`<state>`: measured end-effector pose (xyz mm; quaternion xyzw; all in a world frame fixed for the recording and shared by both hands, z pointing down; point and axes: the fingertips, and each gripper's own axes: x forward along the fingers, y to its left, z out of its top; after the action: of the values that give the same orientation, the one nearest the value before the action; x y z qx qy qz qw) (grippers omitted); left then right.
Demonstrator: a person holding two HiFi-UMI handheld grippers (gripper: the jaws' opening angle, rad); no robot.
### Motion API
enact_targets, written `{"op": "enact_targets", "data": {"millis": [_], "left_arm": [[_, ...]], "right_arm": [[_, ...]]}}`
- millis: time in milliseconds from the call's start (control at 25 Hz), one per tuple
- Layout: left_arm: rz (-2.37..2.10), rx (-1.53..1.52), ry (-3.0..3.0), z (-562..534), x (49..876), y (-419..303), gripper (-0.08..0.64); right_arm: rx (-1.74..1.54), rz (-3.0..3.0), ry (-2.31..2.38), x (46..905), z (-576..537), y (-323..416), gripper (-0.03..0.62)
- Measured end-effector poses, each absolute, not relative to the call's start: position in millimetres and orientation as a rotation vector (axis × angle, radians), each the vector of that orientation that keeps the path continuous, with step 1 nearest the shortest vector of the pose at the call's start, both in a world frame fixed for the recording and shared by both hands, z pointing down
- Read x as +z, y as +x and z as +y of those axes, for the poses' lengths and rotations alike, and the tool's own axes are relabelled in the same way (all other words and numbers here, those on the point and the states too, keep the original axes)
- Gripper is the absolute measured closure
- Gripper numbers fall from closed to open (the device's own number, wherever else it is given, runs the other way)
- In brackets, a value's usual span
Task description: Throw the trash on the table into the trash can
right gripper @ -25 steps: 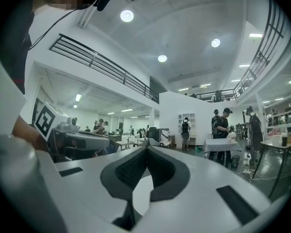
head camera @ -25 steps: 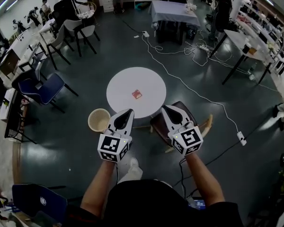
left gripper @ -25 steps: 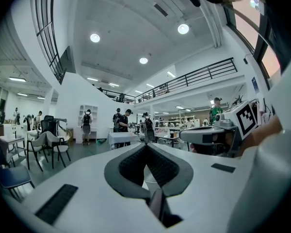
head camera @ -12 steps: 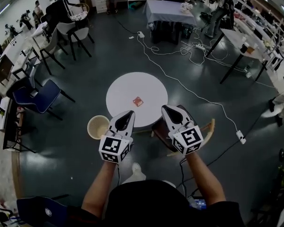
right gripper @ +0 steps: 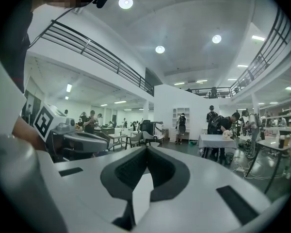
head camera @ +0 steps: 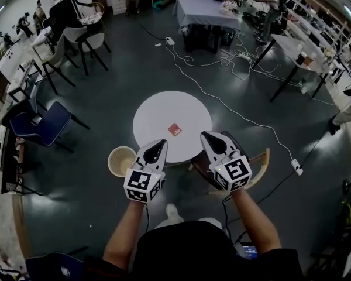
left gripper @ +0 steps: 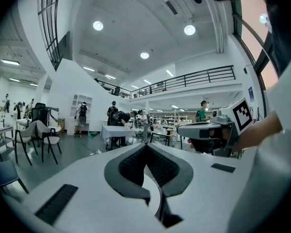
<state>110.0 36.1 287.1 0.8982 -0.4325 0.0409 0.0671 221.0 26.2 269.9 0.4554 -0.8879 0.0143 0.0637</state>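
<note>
Trash [head camera: 175, 129], a single small red scrap, lies flat on the round white table [head camera: 158, 113], slightly to the right of the tabletop's middle and well in from the rim. Nothing else shows on that table.

The step in hand looks like the approach: neither tool has reached the scrap. The left gripper [head camera: 159, 143] and the right gripper [head camera: 206, 136] are held side by side at the near edge of the table, both pointing forward and almost level. Each gripper's own view shows its jaws clenched together at the tips with nothing between them, and only the far room ahead, so neither tool carries anything.

The next move, as I judge it, calls for one gripper to tip downward over the scrap and spread its jaws before closing on it. The right gripper seems the nearer. The scrap is thin and lies flat on a smooth top, so the tips would need to come down close around it, or it may slide away.

The trash can [head camera: 110, 161], a pale round bucket, stands open on the dark floor just beside the table's near left edge, close to the left gripper. Its inside looks pale and bare from above, though the bottom is too small to read surely. A chair [head camera: 200, 160] with a dark seat stands under the right gripper.
</note>
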Motion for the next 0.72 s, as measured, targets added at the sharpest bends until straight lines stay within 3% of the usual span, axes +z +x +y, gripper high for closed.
{"op": "enact_targets", "data": {"millis": [720], "left_arm": [[-1.194,0.258,2.669,-22,356,104,0.551]], "right_arm": [[0.130,-2.617,1.407,312,-30,217,0.574]]}}
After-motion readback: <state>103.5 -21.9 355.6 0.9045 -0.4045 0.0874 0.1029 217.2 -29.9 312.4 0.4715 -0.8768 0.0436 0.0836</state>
